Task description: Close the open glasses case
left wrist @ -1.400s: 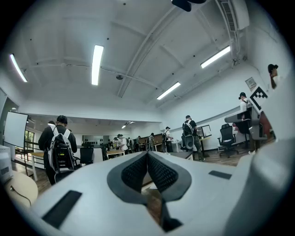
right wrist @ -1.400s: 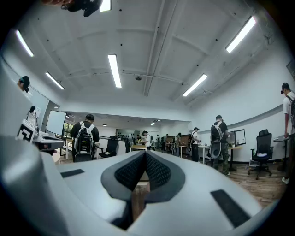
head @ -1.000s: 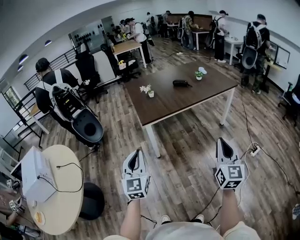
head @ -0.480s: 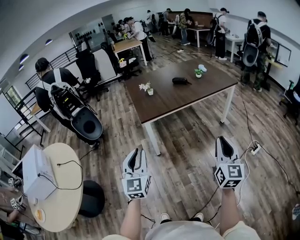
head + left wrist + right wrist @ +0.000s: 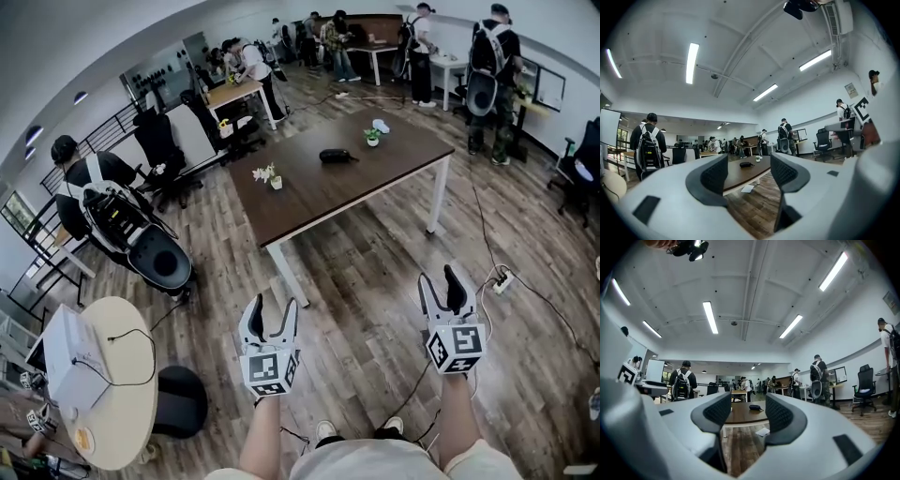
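both tongs wide and empty, the case far off on the counter

the left tongs [image 5: 272, 307] and the right tongs [image 5: 440, 279] are held out level in front of the person, over the wooden floor [image 5: 375, 281], side by side and well apart. each has its jaws spread wide. they have just been opening, and nothing stands between them or touches their pads. in each tongs' own view the gap frames only the room beyond.

the glasses case [image 5: 335, 156] is a small dark thing lying on the long dark-brown counter [image 5: 309, 202] ahead. it sits towards the counter's far half, well apart from both tongs. it is too small here to tell whether its lid is up or down. on the same counter a small pot of pale flowers [image 5: 269, 175] stands to the left of the case, near the left edge. a little green plant [image 5: 372, 137] in a white pot stands to the case's right, with a white object [image 5: 381, 125] just behind it.

a sheet of white paper [image 5: 762, 431] lies on the floor by the counter's near end. people with backpacks stand at other desks along the far wall, and one person [image 5: 89, 183] stands at the left. a pale round counter [image 5: 112, 394] carrying a white box [image 5: 70, 352] sits at the lower left.
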